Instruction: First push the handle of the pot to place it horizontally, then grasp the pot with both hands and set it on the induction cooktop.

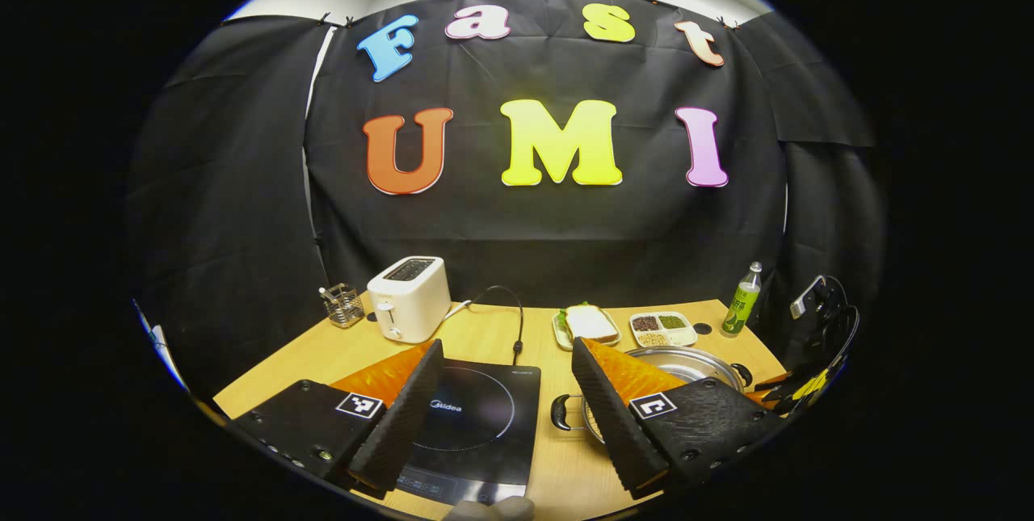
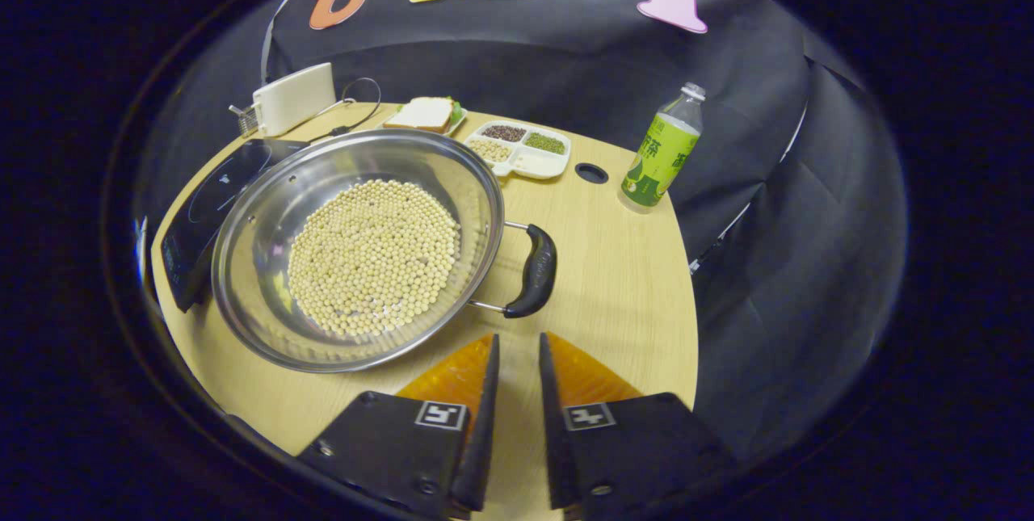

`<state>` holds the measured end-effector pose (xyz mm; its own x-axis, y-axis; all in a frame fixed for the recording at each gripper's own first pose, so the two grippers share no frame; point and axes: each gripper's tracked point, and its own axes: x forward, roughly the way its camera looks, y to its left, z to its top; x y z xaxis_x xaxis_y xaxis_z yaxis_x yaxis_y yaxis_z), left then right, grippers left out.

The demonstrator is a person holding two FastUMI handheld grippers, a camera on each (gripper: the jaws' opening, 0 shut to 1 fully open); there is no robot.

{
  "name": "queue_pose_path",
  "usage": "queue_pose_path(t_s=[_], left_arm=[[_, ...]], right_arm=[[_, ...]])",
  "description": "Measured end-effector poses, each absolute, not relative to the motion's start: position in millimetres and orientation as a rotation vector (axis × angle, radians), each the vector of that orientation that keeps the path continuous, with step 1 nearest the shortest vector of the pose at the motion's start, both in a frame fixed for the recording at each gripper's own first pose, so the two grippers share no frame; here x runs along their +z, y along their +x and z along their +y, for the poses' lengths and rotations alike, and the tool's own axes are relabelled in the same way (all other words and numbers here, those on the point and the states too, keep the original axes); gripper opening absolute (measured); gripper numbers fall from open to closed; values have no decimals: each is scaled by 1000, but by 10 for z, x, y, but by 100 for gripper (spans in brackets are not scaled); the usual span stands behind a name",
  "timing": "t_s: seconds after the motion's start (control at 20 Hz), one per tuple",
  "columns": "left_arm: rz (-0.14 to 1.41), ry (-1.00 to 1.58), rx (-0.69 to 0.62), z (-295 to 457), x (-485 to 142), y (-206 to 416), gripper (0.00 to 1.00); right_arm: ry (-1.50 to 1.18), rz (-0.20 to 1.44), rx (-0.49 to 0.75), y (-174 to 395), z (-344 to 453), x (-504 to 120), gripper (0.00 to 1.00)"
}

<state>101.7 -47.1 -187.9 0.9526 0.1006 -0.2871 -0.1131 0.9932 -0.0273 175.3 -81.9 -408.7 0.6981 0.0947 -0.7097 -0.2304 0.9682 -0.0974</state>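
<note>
The steel pot holds a layer of soybeans and stands on the wooden table to the right of the black induction cooktop. Its near handle lies just ahead of my right gripper, whose fingers stand a narrow gap apart with nothing between them. In the left gripper view, my left gripper hangs wide open and empty above the cooktop. The pot sits behind its right finger, and the pot's left handle shows between the fingers, low on the table.
A white toaster with its cord and a utensil holder stand at the back left. A sandwich plate, a divided tray of grains and a green bottle line the back. The table's rounded edge runs close on the right.
</note>
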Motion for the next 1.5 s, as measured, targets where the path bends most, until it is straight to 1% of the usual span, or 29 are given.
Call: queue_pose_path(t_s=[0.05, 0.15, 0.2, 0.25, 0.55, 0.75, 1.15, 1.2, 1.3, 1.4, 1.45, 1.5], left_arm=[[291, -40, 101, -478, -1915, 1052, 95], [312, -36, 93, -508, -2057, 1129, 95], [325, -39, 86, -534, -2147, 1160, 95], [339, -43, 84, -555, -2229, 1193, 95], [404, -53, 48, -759, -2662, 1376, 95], [453, -51, 46, -902, -2944, 1472, 95], [599, -76, 39, -1066, -3579, 1528, 95], [620, -81, 39, -1074, -3656, 1542, 95], [648, -89, 35, -1109, -3777, 1589, 96], [675, -95, 25, -1165, -3884, 1611, 95], [686, -98, 22, -1187, -3934, 1629, 96], [698, -93, 29, -1193, -3967, 1628, 95]], right_arm=[[-185, 770, 176, 1761, -858, -4070, 44], [-176, 742, 156, 1795, -959, -3969, 79], [-171, 737, 143, 1798, -993, -3929, 77], [-162, 726, 138, 1821, -1024, -3894, 81], [-78, 647, 183, 1972, -928, -3597, 81], [-54, 639, 223, 2101, -793, -3544, 81], [-47, 708, 251, 2292, -646, -3815, 80], [-46, 716, 256, 2310, -627, -3843, 84], [-52, 734, 265, 2338, -593, -3905, 84], [-62, 742, 258, 2395, -593, -3953, 84], [-68, 744, 258, 2415, -591, -3968, 80], [-73, 750, 258, 2420, -589, -3982, 80]])
